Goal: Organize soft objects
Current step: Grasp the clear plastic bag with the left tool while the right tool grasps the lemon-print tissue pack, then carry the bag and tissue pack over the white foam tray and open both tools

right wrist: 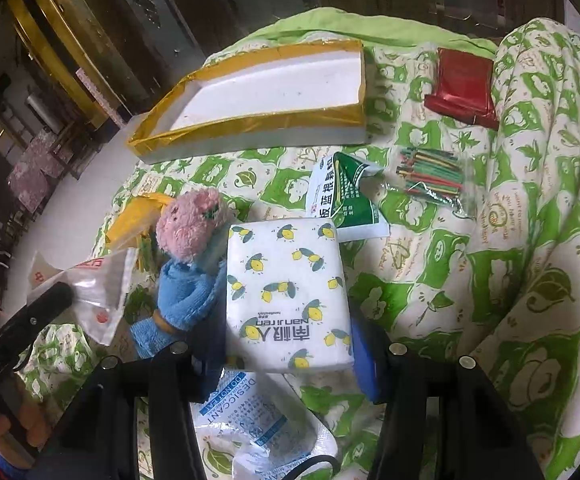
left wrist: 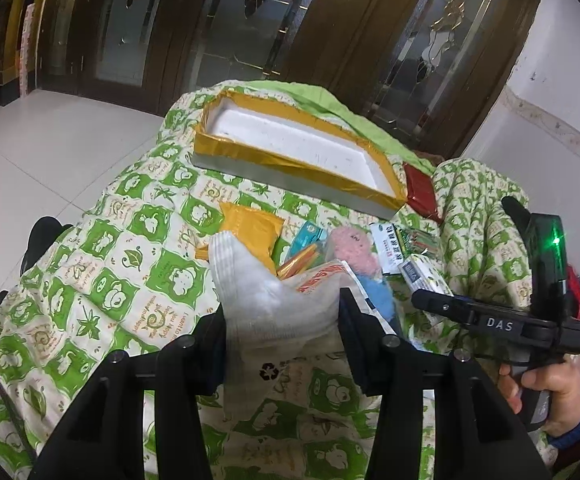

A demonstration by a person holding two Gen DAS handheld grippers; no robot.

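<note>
Both tongs grip: left gripper [left wrist: 281,320] on a white sock [left wrist: 273,304], right gripper [right wrist: 285,344] on a tissue pack [right wrist: 285,296], with the gold-edged tray [right wrist: 249,126] upper-centre, well apart from them.

Tray [right wrist: 193,104] ahead lies open and empty; plush toy [right wrist: 191,236] and packets [right wrist: 346,204] crowd the way there.

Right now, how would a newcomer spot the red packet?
Find the gold-rimmed white tray lying on the green-and-white quilt. Just past the tray's right end lies the red packet, with a clear bag of coloured sticks nearer the camera. It is the only shiny, solid red thing there.
</note>
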